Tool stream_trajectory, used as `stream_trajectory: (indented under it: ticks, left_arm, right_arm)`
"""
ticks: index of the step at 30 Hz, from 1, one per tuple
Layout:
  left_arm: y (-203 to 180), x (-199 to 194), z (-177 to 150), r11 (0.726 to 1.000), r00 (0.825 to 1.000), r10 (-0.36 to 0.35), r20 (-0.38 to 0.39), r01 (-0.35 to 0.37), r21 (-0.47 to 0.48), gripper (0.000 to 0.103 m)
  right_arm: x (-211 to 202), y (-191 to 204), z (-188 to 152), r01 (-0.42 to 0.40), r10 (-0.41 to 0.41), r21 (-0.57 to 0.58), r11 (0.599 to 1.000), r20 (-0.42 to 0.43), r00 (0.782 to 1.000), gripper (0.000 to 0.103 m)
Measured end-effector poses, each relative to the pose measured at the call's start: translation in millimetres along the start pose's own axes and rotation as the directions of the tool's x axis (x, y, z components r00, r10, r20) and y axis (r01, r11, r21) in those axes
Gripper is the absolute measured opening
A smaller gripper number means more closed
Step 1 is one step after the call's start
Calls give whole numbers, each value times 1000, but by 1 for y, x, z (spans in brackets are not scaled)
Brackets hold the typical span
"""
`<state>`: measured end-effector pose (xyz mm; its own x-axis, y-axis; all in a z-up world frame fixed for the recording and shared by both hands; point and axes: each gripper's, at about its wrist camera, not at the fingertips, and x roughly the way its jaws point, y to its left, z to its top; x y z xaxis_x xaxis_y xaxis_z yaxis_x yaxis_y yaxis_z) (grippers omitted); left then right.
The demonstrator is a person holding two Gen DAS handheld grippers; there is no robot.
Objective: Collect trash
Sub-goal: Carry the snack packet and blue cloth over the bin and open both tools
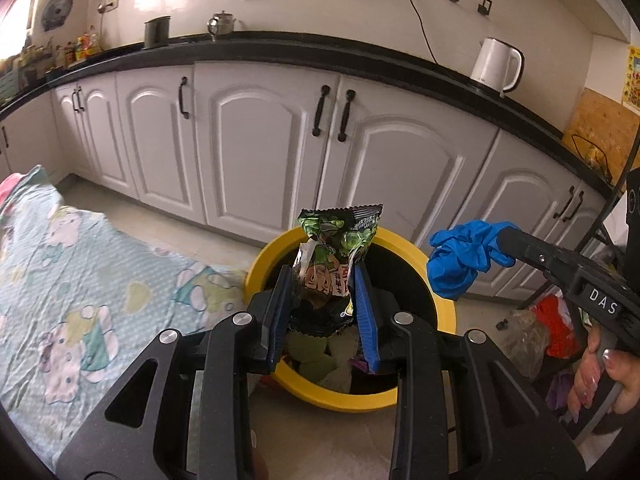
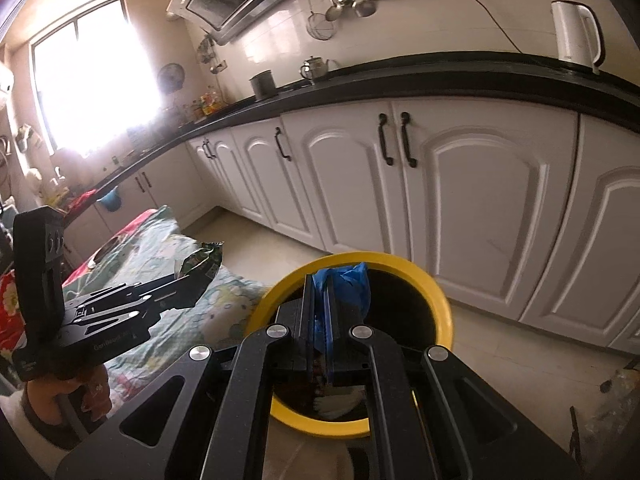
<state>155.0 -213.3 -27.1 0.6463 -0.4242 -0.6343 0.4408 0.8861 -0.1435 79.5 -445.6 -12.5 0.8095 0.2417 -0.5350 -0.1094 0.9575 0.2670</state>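
A green snack packet (image 1: 338, 248) stands pinched between the narrowly parted fingers of the left gripper (image 1: 323, 280), above the yellow-rimmed bin (image 1: 404, 240). The right gripper (image 2: 319, 300), fingers nearly together, clamps a crumpled blue glove (image 2: 346, 280) over the same bin.

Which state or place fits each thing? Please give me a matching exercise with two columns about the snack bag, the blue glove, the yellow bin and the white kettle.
Things:
1. snack bag
2. blue glove
3. yellow bin
4. white kettle

Places or states:
A. stands on the black countertop
B. held by the right gripper
C. held by the left gripper
D. on the floor, trash inside

Pairs: 1-C, 2-B, 3-D, 4-A
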Motion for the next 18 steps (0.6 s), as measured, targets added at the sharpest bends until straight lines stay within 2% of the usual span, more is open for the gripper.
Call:
stream_trajectory:
  ticks: [7, 18]
  left_arm:
    - [-8, 19, -4, 1000, 999, -19, -30, 19, 11, 23]
    - [-8, 45, -9, 1000, 996, -24, -81, 25, 9, 24]
  right_arm:
    - [3, -8, -7, 41, -41, -6, 999, 1, 999, 4]
    - [19, -18, -11, 52, -51, 9, 999, -36, 998, 4]
